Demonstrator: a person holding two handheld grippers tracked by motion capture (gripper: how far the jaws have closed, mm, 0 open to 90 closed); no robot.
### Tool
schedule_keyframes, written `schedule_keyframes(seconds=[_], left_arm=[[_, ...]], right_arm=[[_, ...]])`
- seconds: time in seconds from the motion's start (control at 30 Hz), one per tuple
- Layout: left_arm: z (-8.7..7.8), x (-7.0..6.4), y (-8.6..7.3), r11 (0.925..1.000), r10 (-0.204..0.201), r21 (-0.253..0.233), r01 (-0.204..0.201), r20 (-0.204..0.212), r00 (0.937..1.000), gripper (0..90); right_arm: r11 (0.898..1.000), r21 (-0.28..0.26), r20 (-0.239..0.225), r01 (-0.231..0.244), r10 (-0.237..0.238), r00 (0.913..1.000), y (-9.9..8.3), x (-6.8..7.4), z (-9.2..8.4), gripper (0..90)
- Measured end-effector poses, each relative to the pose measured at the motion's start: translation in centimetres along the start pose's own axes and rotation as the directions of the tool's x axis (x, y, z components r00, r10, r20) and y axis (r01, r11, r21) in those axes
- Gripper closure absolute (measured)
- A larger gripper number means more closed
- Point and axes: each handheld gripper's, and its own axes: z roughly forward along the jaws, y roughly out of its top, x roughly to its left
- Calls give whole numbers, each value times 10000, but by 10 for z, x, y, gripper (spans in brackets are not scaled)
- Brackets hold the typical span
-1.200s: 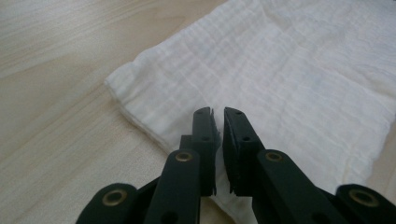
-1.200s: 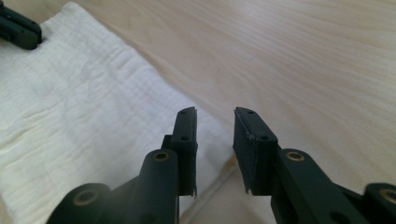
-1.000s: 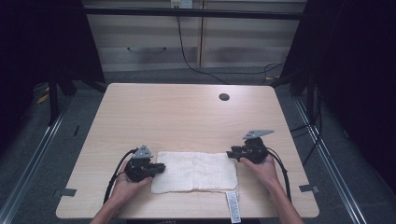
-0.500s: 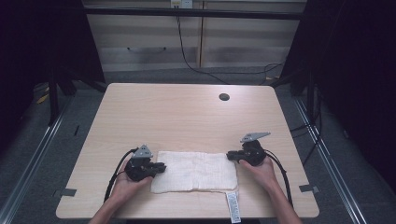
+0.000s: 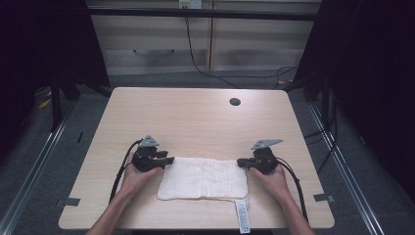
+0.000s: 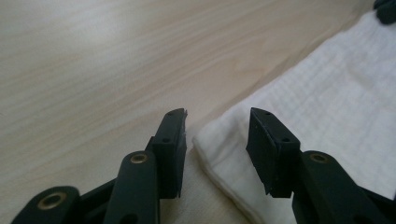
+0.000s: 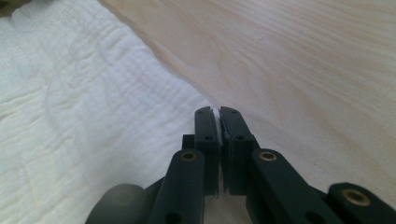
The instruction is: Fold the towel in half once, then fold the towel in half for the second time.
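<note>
White towel (image 5: 203,178) lies flat near the desk's (image 5: 195,117) front edge, between both hands. Left gripper (image 6: 217,140): jaws have just been opening and stand apart, the towel's corner on the desk between them, pads not touching it. Right gripper (image 7: 217,116): jaws have just clenched at the towel's far right corner; cannot tell whether cloth is pinched between them.

Light wooden table (image 5: 195,122) with a dark round hole (image 5: 235,102) near its far right corner
</note>
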Motion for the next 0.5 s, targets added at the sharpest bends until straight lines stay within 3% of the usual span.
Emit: schedule_keyframes(seconds=[0.03, 0.13, 0.2, 0.33, 0.4, 0.5], left_arm=[[1, 0, 0, 9998, 199, -11, -199, 6, 9998, 566], [3, 0, 1, 9998, 181, -18, -181, 81, 9998, 578], [4, -2, 1, 9990, 434, -100, -432, 168, 9989, 630], [4, -7, 0, 9985, 538, 11, -539, 384, 9978, 776], [3, -8, 0, 9990, 425, 96, -430, 480, 9979, 837], [3, -8, 0, 9994, 302, 139, -310, 534, 9981, 852]], right_arm=[[10000, -6, -15, 14, -14, 10000, 0, 0, 0, 868], [10000, -25, -88, -26, 26, 10000, 0, -1, 0, 868], [10000, -26, -91, -32, 32, 10000, 0, -1, 0, 868], [10000, 12, -46, 0, 0, 10000, 1, 0, 0, 870], [10000, -16, -56, 48, -48, 10000, 1, 0, 0, 872], [9998, -175, -198, -73, 69, 9998, 1, 0, 0, 876]])
